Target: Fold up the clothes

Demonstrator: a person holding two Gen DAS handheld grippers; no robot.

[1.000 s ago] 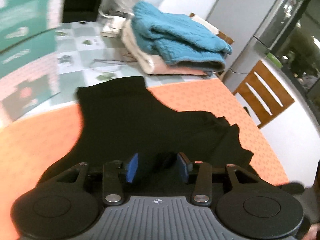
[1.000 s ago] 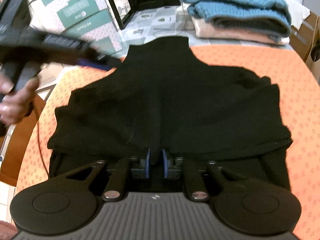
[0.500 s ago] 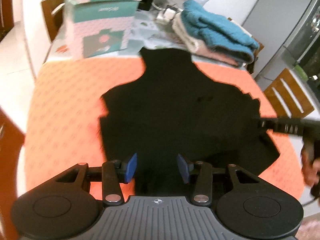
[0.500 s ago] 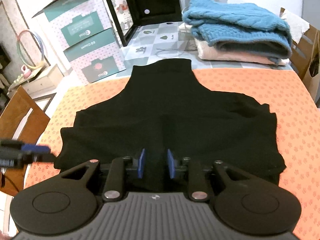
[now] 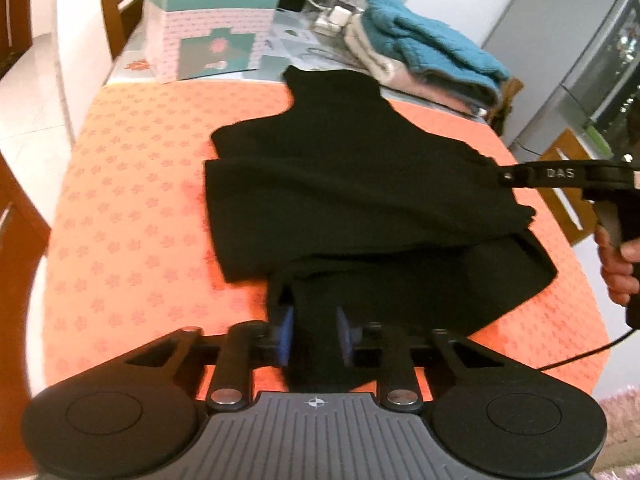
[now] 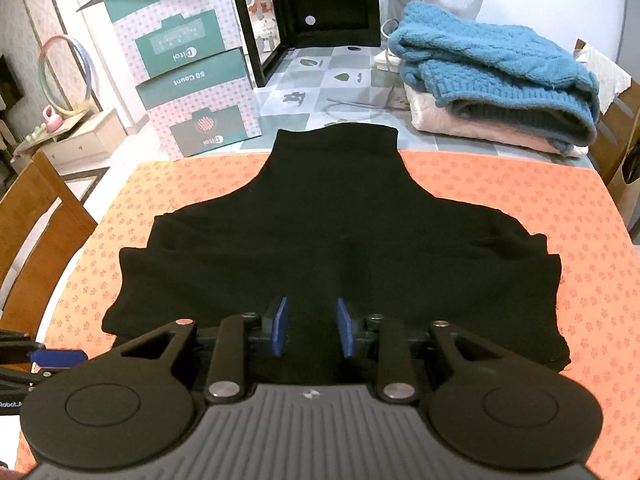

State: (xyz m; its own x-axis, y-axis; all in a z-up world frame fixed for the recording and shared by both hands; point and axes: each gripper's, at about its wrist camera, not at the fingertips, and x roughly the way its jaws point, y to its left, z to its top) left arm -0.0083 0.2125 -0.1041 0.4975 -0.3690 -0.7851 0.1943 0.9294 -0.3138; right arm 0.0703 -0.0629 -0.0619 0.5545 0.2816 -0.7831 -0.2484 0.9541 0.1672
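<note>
My left tongs (image 5: 314, 334) have just been closing and they're pinching a bunched fold of the black turtleneck (image 5: 360, 184) at its near hem. The top is lying flat on the orange surface (image 5: 132, 208), collar pointing away from me toward the folded blue sweater (image 6: 496, 68). My right tongs (image 6: 312, 330) have just been opening and are sitting spread over the near hem, pads not pressing the cloth.
</note>
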